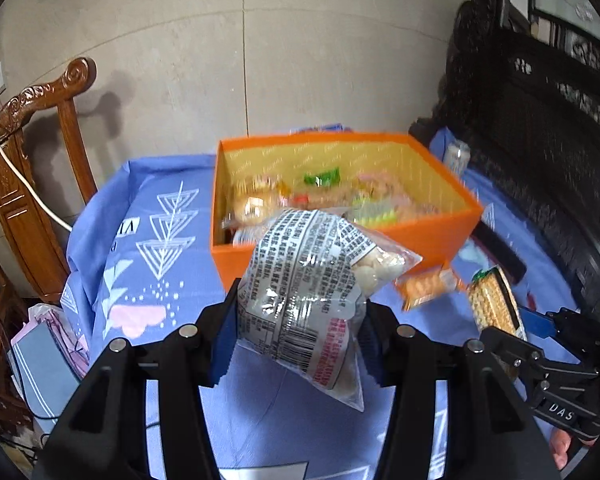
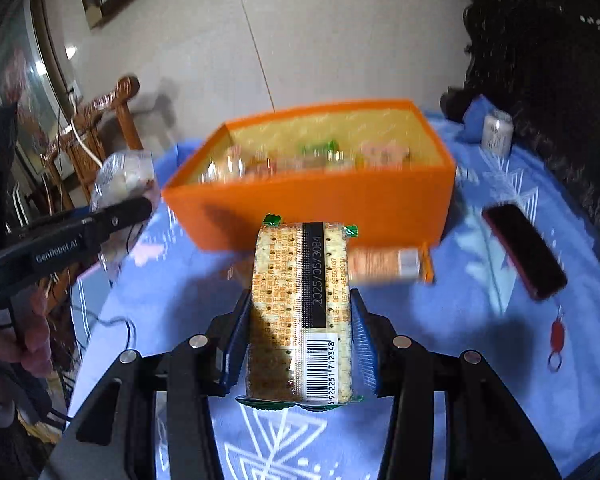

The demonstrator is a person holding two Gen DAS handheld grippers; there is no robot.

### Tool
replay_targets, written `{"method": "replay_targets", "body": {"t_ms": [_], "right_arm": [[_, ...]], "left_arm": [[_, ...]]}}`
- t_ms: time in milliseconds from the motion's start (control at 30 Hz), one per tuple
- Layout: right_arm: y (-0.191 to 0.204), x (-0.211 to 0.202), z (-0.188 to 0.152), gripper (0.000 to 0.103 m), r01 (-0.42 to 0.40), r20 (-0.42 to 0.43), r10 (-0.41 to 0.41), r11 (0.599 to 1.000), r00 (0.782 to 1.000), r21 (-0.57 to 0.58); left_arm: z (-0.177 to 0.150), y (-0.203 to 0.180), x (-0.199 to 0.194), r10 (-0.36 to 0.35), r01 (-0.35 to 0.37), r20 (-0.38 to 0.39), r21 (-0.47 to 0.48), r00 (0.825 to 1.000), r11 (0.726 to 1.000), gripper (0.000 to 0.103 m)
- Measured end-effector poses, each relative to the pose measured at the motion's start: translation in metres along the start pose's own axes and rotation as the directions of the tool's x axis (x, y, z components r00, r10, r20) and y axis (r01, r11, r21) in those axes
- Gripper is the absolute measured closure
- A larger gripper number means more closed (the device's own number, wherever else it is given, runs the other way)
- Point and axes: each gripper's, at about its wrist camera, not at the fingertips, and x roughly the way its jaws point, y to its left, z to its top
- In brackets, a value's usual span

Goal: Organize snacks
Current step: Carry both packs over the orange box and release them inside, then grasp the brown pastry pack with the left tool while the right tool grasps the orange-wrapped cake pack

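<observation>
My left gripper (image 1: 300, 312) is shut on a clear bag of small round snacks (image 1: 312, 292) and holds it above the blue cloth, just in front of the orange box (image 1: 428, 236). My right gripper (image 2: 300, 320) is shut on a cracker pack (image 2: 300, 312) with a barcode, held above the cloth in front of the orange box (image 2: 320, 208). The box holds several wrapped snacks. The cracker pack also shows in the left wrist view (image 1: 494, 304), and the snack bag in the right wrist view (image 2: 124, 176). An orange-wrapped snack (image 2: 388, 264) lies on the cloth by the box's front wall.
A dark red phone (image 2: 524, 252) and a red key tag (image 2: 556, 336) lie on the blue tablecloth (image 2: 460, 340) at the right. A white can (image 2: 496, 132) stands at the back right. A carved wooden chair (image 1: 28, 160) stands left of the table. Dark carved furniture stands at the right.
</observation>
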Motion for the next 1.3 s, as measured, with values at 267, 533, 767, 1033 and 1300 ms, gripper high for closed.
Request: {"method": "replay_targets", "body": {"t_ms": [267,533,767,1033,1300], "right_arm": [[-0.006,-0.007,0.065,0.056,0.013,0.124,-0.010,1.000,0.992,-0.024],[-0.007,0.025,0.128,0.056,0.012,0.173,-0.001,0.998,0.985,-0.058],[-0.011,0.042,0.148,0.023,0.019,0.191,-0.015,1.000,0.981,-0.022],[-0.008,0.027,0.108,0.023,0.031,0.141,-0.028,0.999,0.990,-0.024],[-0.009,-0.001,0.037,0.016,0.048,0.100,-0.041,0.997,0.994,-0.063]], "left_arm": [[0.055,0.001,0.005,-0.001,0.003,0.065,-0.031,0.998,1.000,0.053],[0.110,-0.005,0.036,-0.003,0.005,0.101,-0.015,0.995,1.000,0.051],[0.139,0.000,0.062,0.103,-0.097,0.093,-0.068,0.990,0.993,0.004],[0.112,0.001,0.055,0.130,-0.127,0.048,-0.072,0.990,0.989,0.004],[0.049,-0.005,0.031,0.105,-0.104,0.016,-0.084,0.994,0.991,0.004]]}}
